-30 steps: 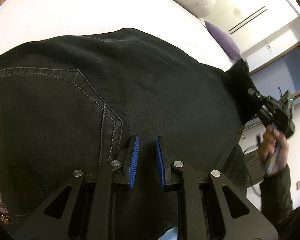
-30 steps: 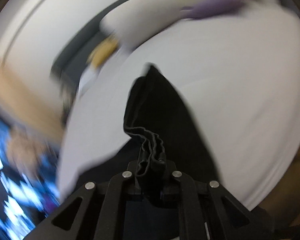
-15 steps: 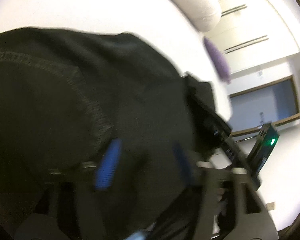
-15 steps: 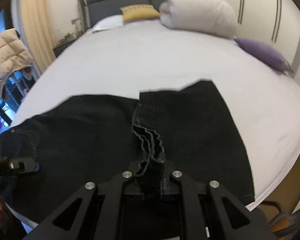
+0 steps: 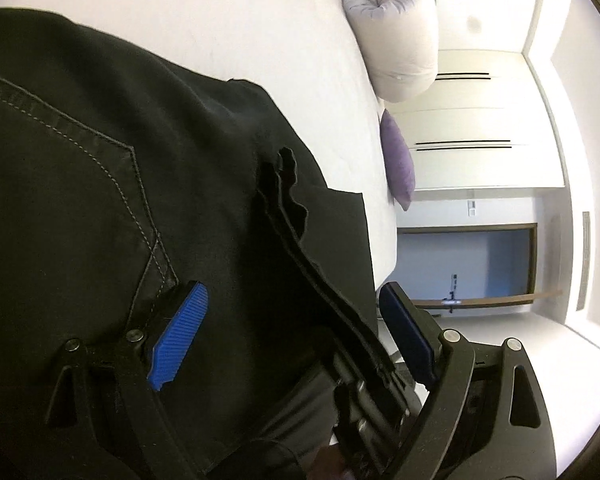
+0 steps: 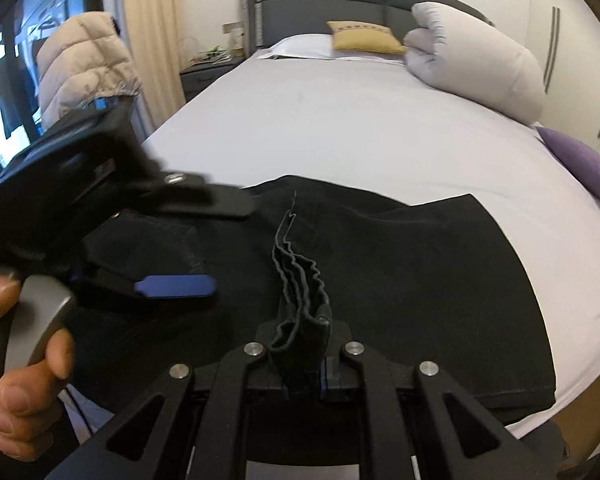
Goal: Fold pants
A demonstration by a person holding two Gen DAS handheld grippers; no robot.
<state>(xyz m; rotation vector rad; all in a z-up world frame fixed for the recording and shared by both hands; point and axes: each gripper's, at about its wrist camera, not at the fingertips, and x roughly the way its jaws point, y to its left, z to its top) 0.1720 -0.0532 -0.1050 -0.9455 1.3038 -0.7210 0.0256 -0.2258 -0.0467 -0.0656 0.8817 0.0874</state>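
My right gripper is clamped on a bunched edge of the pants; I count about four wavy layers of black cloth standing up between its two fingers. My left gripper has its jaws spread wide, two blue ribbed pads apart above the fabric, holding nothing. In the right wrist view that same left gripper hangs over the left part of the pants, one blue pad turned toward me, with my left hand wrapped around its grey handle.

The one pair of pants lies spread across the near end of the bed, a stitched back pocket under my left gripper. Farther up the white sheet I count one rolled white duvet, one yellow cushion, one white pillow and one purple cushion. One beige padded jacket hangs at the left.
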